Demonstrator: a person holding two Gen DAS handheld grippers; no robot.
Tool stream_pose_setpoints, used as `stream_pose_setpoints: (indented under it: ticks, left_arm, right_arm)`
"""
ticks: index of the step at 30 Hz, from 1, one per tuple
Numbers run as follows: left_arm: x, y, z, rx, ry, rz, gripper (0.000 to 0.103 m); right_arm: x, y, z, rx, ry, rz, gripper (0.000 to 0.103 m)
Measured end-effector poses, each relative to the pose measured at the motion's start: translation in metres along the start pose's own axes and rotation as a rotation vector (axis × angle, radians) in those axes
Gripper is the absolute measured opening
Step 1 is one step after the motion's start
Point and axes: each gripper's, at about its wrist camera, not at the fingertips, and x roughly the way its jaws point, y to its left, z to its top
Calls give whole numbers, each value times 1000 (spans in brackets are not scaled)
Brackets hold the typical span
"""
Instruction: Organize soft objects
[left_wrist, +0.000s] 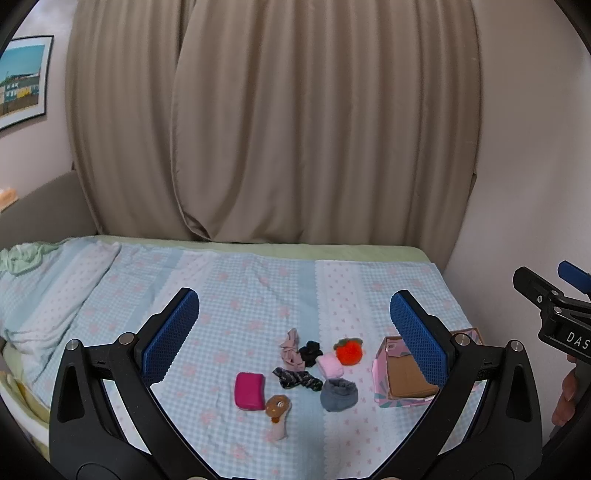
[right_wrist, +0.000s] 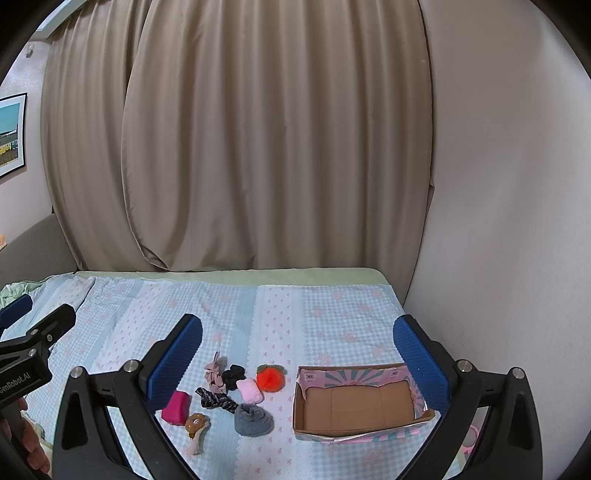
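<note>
Several soft items lie in a cluster on the bed: a magenta pouch (left_wrist: 249, 390) (right_wrist: 176, 407), a grey rolled sock (left_wrist: 338, 394) (right_wrist: 253, 419), a pink roll (left_wrist: 331, 365) (right_wrist: 250, 391), an orange fuzzy toy (left_wrist: 348, 350) (right_wrist: 270, 377), a black patterned scrunchie (left_wrist: 297, 379) (right_wrist: 216, 398), a beige cloth (left_wrist: 291, 350) (right_wrist: 214, 374) and a brown-headed sock (left_wrist: 277, 417) (right_wrist: 196, 430). An open, empty cardboard box (left_wrist: 404, 373) (right_wrist: 358, 406) sits to their right. My left gripper (left_wrist: 293, 325) and right gripper (right_wrist: 297, 343) are both open and empty, held above the bed short of the items.
The bed has a light blue checked cover (left_wrist: 236, 295) (right_wrist: 325, 306). Beige curtains (left_wrist: 295, 129) hang behind it, and a white wall (right_wrist: 498, 221) runs along the right edge. A crumpled green cloth (left_wrist: 22, 254) lies far left. A pink object (right_wrist: 471, 441) shows right of the box.
</note>
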Motion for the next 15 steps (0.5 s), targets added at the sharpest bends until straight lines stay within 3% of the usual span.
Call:
stream_pose_setpoints:
  ticks: [15]
  left_arm:
    - [12,12,2,-13,28,-8,102]
  right_arm:
    - [-6,3,5,3,18,-7,103]
